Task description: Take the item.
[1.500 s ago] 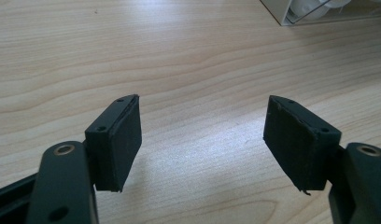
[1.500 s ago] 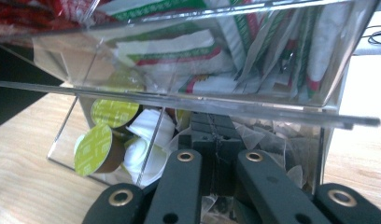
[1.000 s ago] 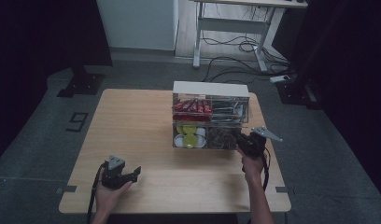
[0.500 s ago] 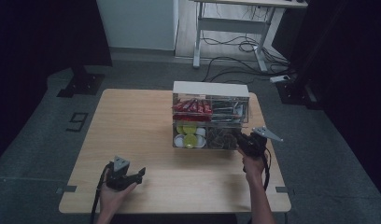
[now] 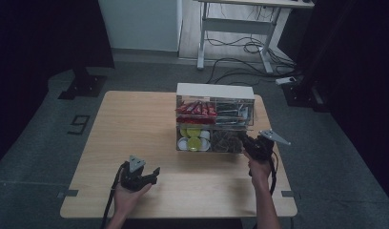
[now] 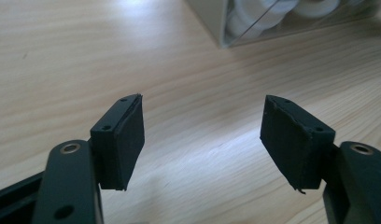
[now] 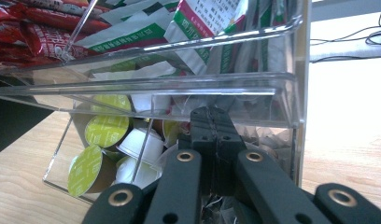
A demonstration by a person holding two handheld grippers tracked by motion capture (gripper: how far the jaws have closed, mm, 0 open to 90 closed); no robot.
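The clear organizer [image 5: 215, 119] stands at the bench's [image 5: 135, 124] far middle. The right gripper [image 7: 212, 122], fingers pressed together, pokes into its lower right compartment. The left gripper [image 6: 202, 135] rests spread apart, well away.

Left hand-held gripper [image 6: 202, 135] agape, right hand-held gripper [image 7: 212, 122] closed

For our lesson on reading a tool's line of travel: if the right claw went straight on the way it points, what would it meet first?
The right claw, shut, points at the lower right compartment of the clear organizer. It would probably meet that clear front first, though it may already touch; depth is unclear.
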